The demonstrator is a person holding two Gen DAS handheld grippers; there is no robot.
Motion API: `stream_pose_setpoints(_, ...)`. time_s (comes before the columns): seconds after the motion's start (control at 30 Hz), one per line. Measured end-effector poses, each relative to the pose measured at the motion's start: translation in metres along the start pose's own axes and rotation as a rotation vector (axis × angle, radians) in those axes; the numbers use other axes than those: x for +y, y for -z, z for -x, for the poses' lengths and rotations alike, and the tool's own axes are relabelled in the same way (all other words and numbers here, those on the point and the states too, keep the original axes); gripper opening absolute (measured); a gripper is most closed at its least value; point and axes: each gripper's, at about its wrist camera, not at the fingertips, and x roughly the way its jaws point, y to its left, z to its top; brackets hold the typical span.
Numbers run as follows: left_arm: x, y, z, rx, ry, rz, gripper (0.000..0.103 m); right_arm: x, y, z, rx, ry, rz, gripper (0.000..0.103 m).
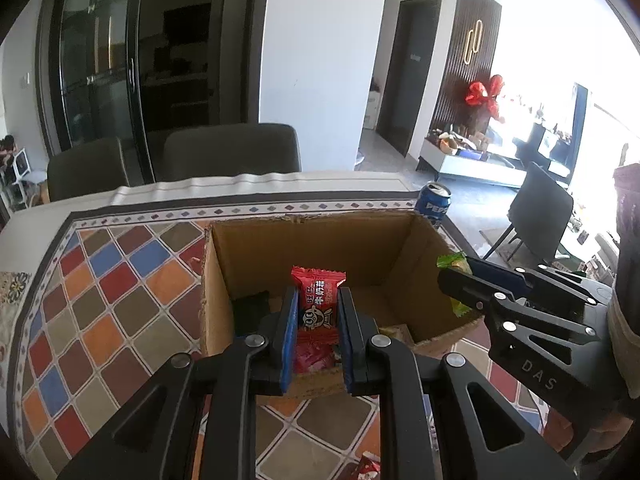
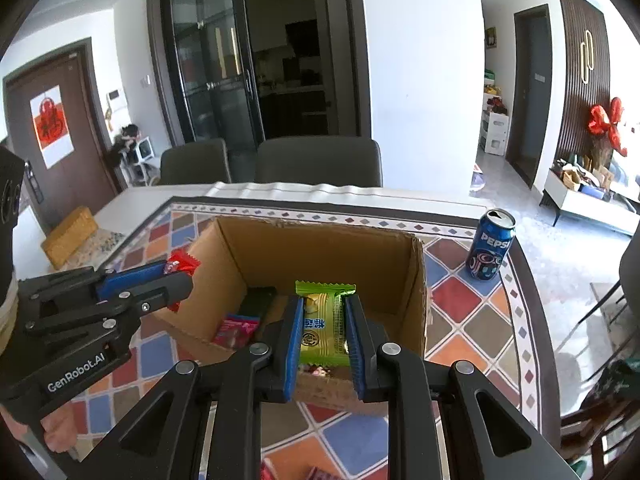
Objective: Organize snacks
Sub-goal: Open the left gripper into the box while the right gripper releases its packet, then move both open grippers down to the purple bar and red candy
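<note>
An open cardboard box [image 1: 320, 240] [image 2: 320, 248] stands on the patterned tablecloth. My left gripper [image 1: 318, 304] is shut on a red snack packet [image 1: 318, 292] held above the box's near side; it also shows in the right wrist view [image 2: 176, 276] with the red packet [image 2: 182, 264]. My right gripper [image 2: 322, 312] is shut on a green snack packet [image 2: 324, 320] above the box; it shows in the left wrist view [image 1: 450, 276] with the green packet [image 1: 454, 264]. Inside the box lie a pink packet [image 2: 236, 330] and a dark packet [image 2: 260, 298].
A blue Pepsi can [image 2: 490, 246] [image 1: 434, 200] stands on the table right of the box. More snack packets [image 2: 316, 472] lie at the near table edge. Two grey chairs [image 2: 316, 160] stand behind the table. A yellow-brown box [image 2: 70, 236] sits far left.
</note>
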Motion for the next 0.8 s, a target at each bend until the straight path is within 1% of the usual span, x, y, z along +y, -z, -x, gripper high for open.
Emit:
stream_pose_setpoints(0.07,0.001,-0.002,-0.005,0.011,-0.014,-0.004,0.029,-0.002,-0.002,-0.005,0.006,0.012,0.002,0.024)
stream_pose_setpoints(0.1,0.001,-0.001,-0.005,0.011,-0.027,-0.003,0.035,-0.003,-0.003,-0.009,0.014,0.023,0.003,0.032)
stream_pose_setpoints(0.13,0.001,0.0,-0.005,0.005,-0.036,-0.001,0.038,-0.005,-0.004,-0.011,0.026,0.033,0.002,0.038)
stream_pose_setpoints(0.17,0.001,0.002,-0.003,0.0,-0.047,-0.006,0.038,-0.004,-0.003,-0.011,0.031,0.043,-0.001,0.042)
stream_pose_setpoints(0.27,-0.003,0.007,0.004,-0.007,-0.065,-0.028,0.04,-0.006,0.001,-0.008,0.03,0.066,0.009,0.042)
stream_pose_setpoints(0.3,-0.004,0.009,0.007,-0.013,-0.071,-0.034,0.042,-0.006,0.002,-0.007,0.033,0.069,0.01,0.044)
stream_pose_setpoints(0.33,-0.005,0.01,0.009,-0.016,-0.074,-0.038,0.044,-0.007,0.004,-0.005,0.033,0.068,0.008,0.045)
stream_pose_setpoints(0.4,-0.009,0.013,0.016,-0.023,-0.085,-0.049,0.045,-0.008,0.008,0.0,0.035,0.058,-0.001,0.048)
stream_pose_setpoints(0.5,-0.014,0.016,0.025,-0.024,-0.092,-0.062,0.048,-0.008,0.011,0.008,0.038,0.045,0.007,0.048)
stream_pose_setpoints(0.57,-0.017,0.019,0.031,-0.02,-0.092,-0.067,0.049,-0.008,0.012,0.014,0.035,0.044,0.019,0.048)
stream_pose_setpoints(0.63,-0.02,0.023,0.036,-0.014,-0.088,-0.072,0.05,-0.009,0.013,0.019,0.037,0.036,0.026,0.052)
stream_pose_setpoints(0.67,-0.022,0.025,0.039,-0.01,-0.085,-0.076,0.051,-0.008,0.014,0.022,0.041,0.028,0.028,0.056)
stream_pose_setpoints(0.8,-0.029,0.037,0.044,0.02,-0.087,-0.104,0.053,-0.005,0.019,0.03,0.074,0.021,0.065,0.057)
